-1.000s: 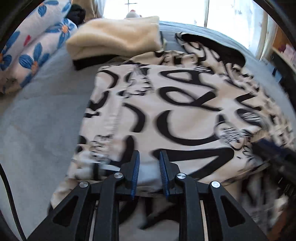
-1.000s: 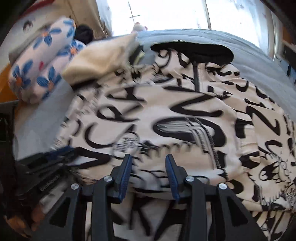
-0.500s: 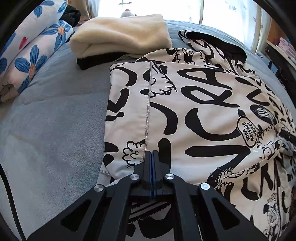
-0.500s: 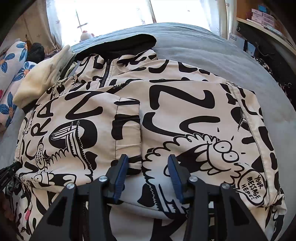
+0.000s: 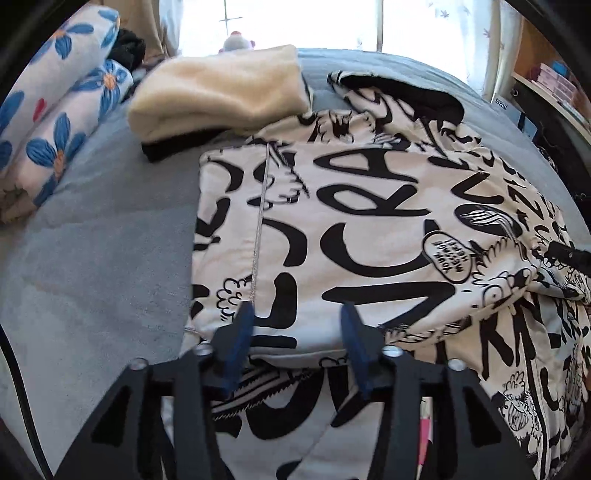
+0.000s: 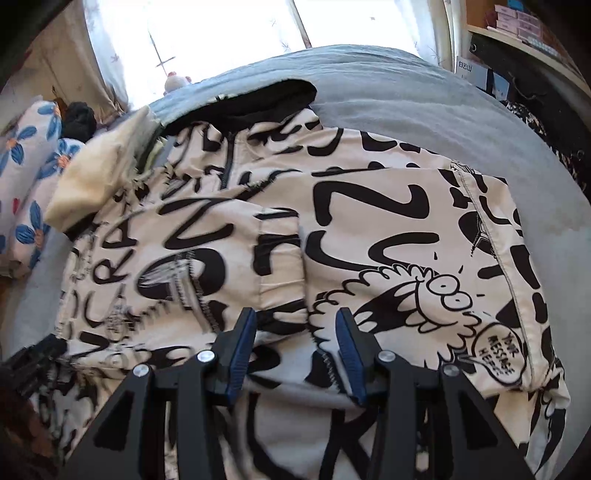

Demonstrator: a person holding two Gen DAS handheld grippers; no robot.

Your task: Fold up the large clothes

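Observation:
A large cream jacket with black graffiti lettering (image 5: pixel 369 229) lies folded on a grey bed (image 5: pixel 92 240); it also shows in the right wrist view (image 6: pixel 369 229). Its black-lined hood (image 6: pixel 258 99) points to the far side. My left gripper (image 5: pixel 297 317) is open, its jaws astride the near folded edge on the jacket's left part. My right gripper (image 6: pixel 295 321) is open over the near edge, by a folded sleeve cuff (image 6: pixel 280 254). Neither holds cloth. The left gripper's tip shows at the left of the right wrist view (image 6: pixel 33 358).
A folded cream fleece garment (image 5: pixel 221 96) lies at the far left next to the jacket. Floral pillows (image 5: pixel 48 122) line the left side. A window is behind the bed; shelves with boxes (image 6: pixel 517 22) stand on the right.
My left gripper was shut on the jacket's near edge half a second ago and has now opened, letting the cloth go. My right gripper stays open and has shifted slightly.

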